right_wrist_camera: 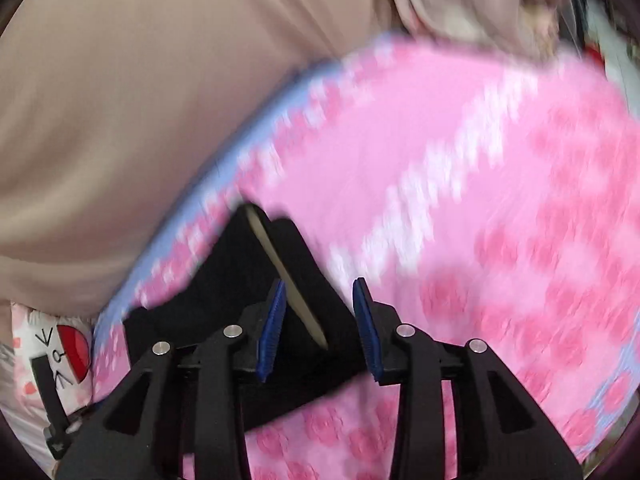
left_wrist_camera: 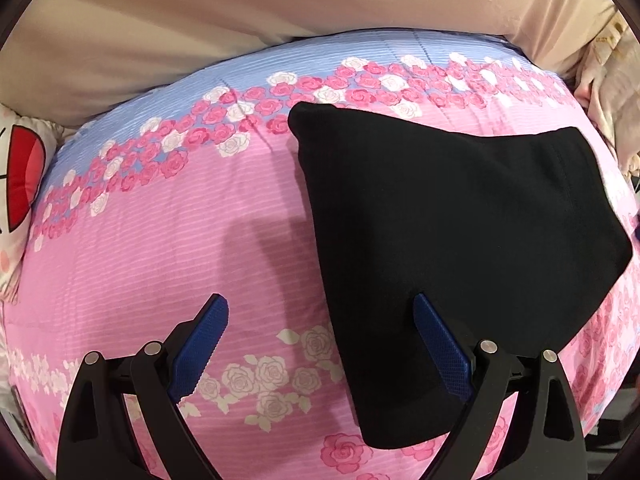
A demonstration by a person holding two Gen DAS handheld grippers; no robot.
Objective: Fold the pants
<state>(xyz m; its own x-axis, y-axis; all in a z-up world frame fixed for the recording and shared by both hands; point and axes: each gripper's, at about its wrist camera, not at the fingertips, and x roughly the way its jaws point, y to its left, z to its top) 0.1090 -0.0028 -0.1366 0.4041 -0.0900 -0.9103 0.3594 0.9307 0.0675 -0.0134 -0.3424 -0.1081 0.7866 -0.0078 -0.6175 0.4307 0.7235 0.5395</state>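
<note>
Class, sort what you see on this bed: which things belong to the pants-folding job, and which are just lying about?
Part of the job:
- black pants, already folded, lying on the bedspread
- left gripper, open
- right gripper, open above the pants

Just lying about:
- floral bedspread
- beige sheet
- cartoon cushion

The black pants (left_wrist_camera: 460, 248) lie folded into a compact shape on a pink rose-print bedsheet (left_wrist_camera: 168, 240). The left tongs (left_wrist_camera: 320, 316) hover above with jaws wide apart, the right blue pad (left_wrist_camera: 440, 348) over the pants' near edge, gripping nothing.
</note>
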